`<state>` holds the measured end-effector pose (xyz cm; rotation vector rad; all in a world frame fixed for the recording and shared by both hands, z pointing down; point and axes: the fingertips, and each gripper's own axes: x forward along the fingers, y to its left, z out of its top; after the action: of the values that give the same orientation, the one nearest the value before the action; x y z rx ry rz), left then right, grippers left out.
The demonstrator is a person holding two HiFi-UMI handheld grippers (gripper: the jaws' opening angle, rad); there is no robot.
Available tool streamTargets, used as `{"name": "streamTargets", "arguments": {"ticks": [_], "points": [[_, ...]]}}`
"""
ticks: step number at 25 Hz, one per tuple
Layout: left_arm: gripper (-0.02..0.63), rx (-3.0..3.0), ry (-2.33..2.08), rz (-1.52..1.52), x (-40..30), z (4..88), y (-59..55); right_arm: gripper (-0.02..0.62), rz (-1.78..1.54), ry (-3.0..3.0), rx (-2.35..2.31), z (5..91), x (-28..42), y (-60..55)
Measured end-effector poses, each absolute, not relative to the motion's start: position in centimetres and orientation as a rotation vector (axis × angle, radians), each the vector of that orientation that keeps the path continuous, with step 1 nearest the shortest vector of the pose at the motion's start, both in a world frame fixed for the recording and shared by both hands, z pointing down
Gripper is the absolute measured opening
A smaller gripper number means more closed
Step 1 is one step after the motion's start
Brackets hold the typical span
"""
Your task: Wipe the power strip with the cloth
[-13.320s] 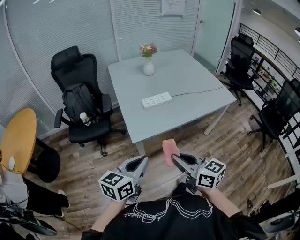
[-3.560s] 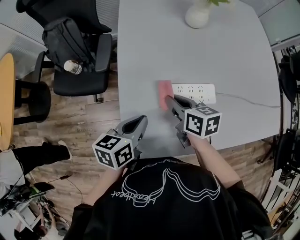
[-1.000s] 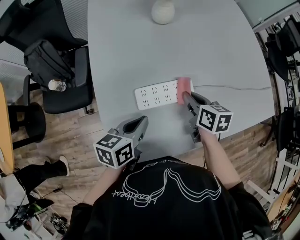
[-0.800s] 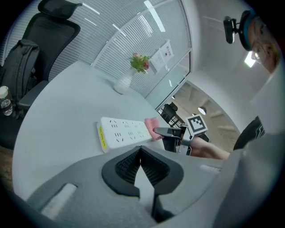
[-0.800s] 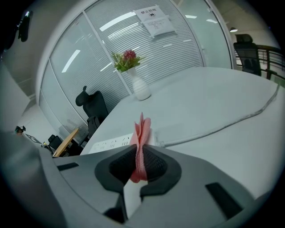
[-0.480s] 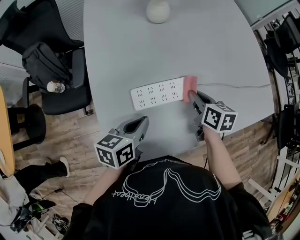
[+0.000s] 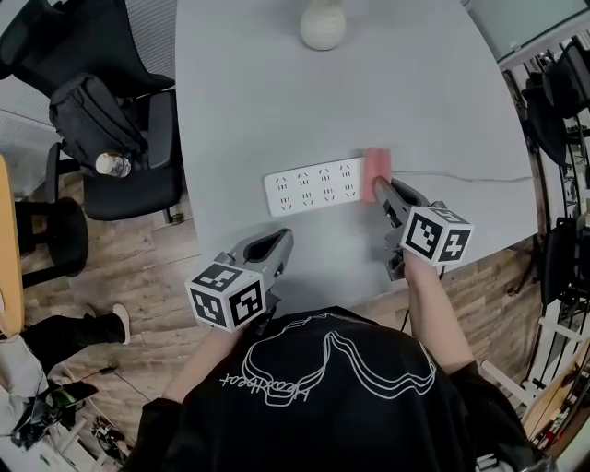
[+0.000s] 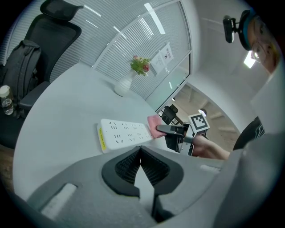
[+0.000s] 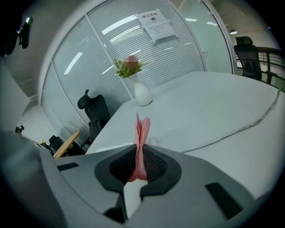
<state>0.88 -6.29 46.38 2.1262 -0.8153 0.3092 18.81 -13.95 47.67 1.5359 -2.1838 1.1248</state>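
A white power strip point(image 7: 313, 183) point(image 8: 122, 133) lies on the grey table point(image 7: 277, 92), its cable point(image 7: 461, 175) running off to the right. A folded pink cloth point(image 7: 375, 172) point(image 9: 140, 138) point(image 8: 154, 127) rests against the strip's right end, and my right gripper point(image 7: 384, 188) point(image 9: 139, 167) is shut on it. My left gripper point(image 7: 274, 245) point(image 8: 140, 156) hovers shut and empty over the table's near edge, just short of the strip.
A white vase point(image 7: 323, 26) point(image 9: 142, 94) with flowers stands at the table's far side. A black office chair point(image 7: 111, 111) carrying a backpack and bottle sits left of the table. More chairs point(image 7: 562, 101) stand at the right, over wooden floor.
My right gripper slid the cloth rightward along the strip to its right end within the last second. The left gripper stayed where it was.
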Motion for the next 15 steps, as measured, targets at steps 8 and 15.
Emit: {"name": "streamTargets", "arguments": {"ticks": [8,15], "points": [[0.012,2.102,-0.878,0.29,-1.1,46.1,-6.3,0.039,1.087,-2.297,1.408,45.6,14.1,-15.0],[0.012,2.06,-0.931,0.27,-4.0,46.7,-6.1,0.04,1.071,-2.335,1.242,46.6,8.0,-15.0]]}}
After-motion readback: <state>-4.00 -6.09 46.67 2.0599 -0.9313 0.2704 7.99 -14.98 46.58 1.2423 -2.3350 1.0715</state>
